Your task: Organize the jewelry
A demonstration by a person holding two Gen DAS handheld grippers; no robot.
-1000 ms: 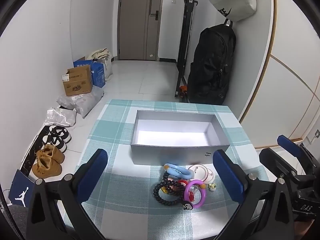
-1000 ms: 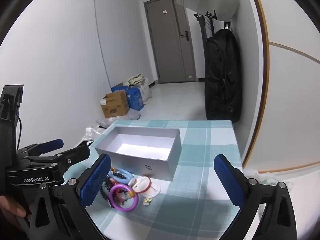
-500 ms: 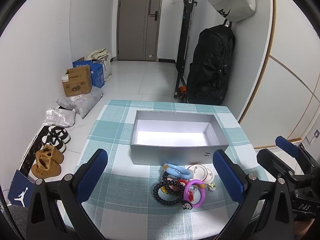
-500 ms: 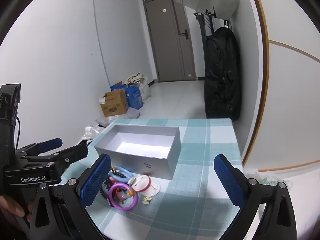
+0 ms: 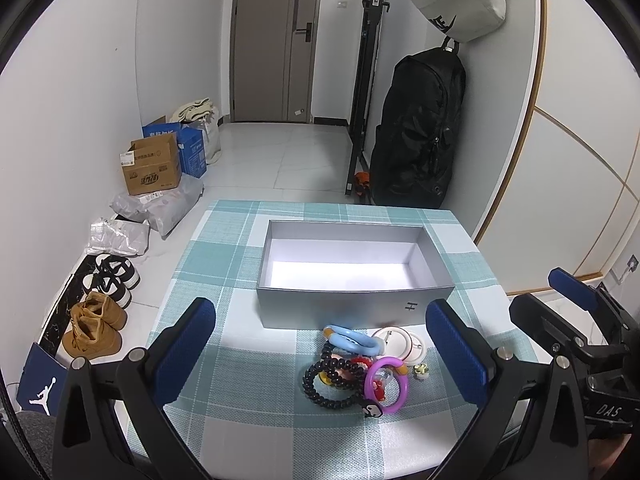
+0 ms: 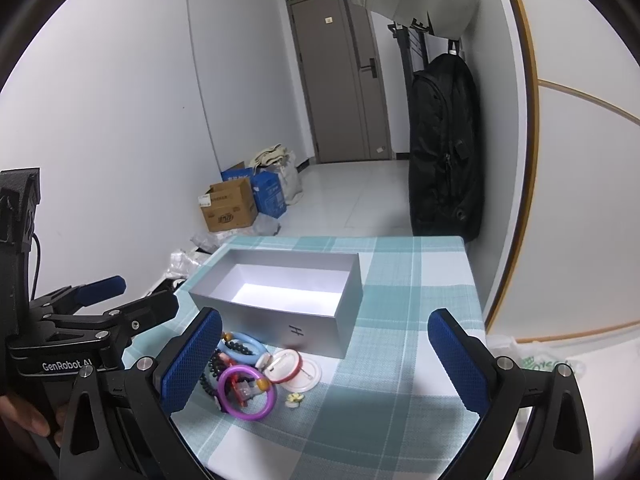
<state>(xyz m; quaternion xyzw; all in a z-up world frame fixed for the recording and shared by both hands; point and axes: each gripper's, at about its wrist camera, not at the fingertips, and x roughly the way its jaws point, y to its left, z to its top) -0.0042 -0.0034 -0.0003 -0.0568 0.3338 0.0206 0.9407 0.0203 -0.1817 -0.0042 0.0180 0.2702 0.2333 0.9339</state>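
So the checked teal cloth on the worktop (image 5: 224,360) fills mid-frame, with the grey cardboard box (image 5: 348,300) open and empty at centre, likely waiting for the jewelry. That heap (image 5: 356,368) sits just below the box: black bead bracelet (image 5: 320,392), glossy purple ring (image 5: 386,384), pale blue bangle (image 5: 352,342). Left gripper (image 5: 320,352) and right gripper (image 6: 320,360) hover with fingers spread wide, holding nothing

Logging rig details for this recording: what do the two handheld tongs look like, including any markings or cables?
Both tongs are black frames with silver screws and two fingers faced with blue textured pads. The left tongs, seen from the right wrist view, carry white "GenRobot.AI" lettering and a black cable. The right tongs show "DAS" in the left wrist view.
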